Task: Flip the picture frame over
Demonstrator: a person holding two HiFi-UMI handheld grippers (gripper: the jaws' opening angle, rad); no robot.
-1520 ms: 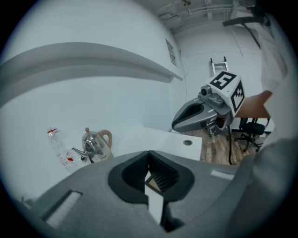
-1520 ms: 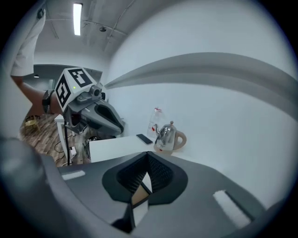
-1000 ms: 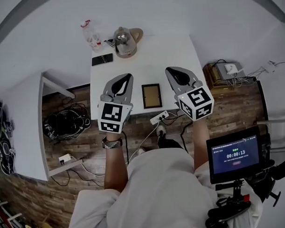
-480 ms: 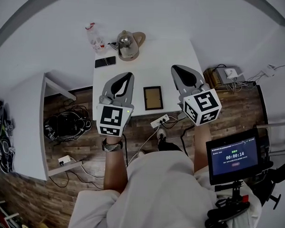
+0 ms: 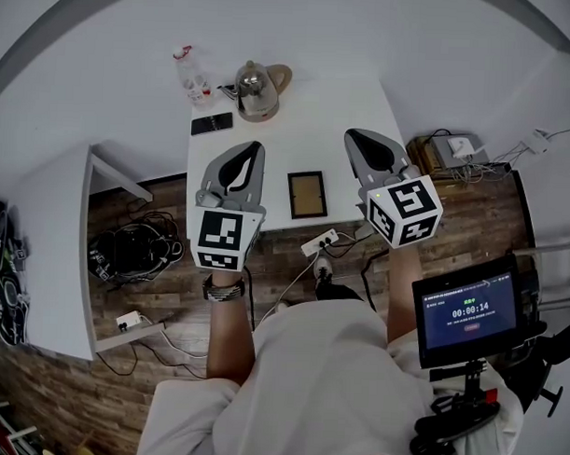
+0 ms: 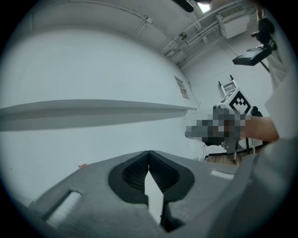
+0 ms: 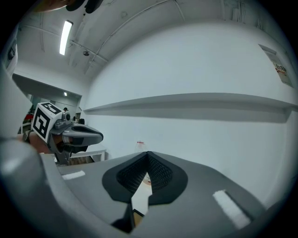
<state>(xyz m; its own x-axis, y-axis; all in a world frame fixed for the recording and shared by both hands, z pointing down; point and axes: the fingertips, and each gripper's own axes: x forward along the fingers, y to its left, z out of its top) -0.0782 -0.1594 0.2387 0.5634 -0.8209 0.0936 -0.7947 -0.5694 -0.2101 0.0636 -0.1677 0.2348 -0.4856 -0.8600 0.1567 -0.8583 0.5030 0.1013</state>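
Head view: sits above the person, facing steeply down, well above the white table (image 5: pixel 336 107); it takes in the left gripper (image 5: pixel 256 149) and right gripper (image 5: pixel 350 135) whole.
Left gripper view: rides close behind its own jaws, low, facing about level along them toward the wall ledge (image 6: pixel 93 113).
Right gripper view: same seat on its gripper, facing the same wall.
Shared: both gripper views catch the ledge and the other gripper at their inner edge; the head view covers both grippers.

greys, white and wood brown

the picture frame (image 5: pixel 307 195) is dark brown round a tan panel, on a white table (image 5: pixel 298 110). left gripper (image 5: pixel 255 148) and right gripper (image 5: pixel 352 136): grey, black-padded, black-and-white square markers. brown plank floor (image 5: pixel 74 392).
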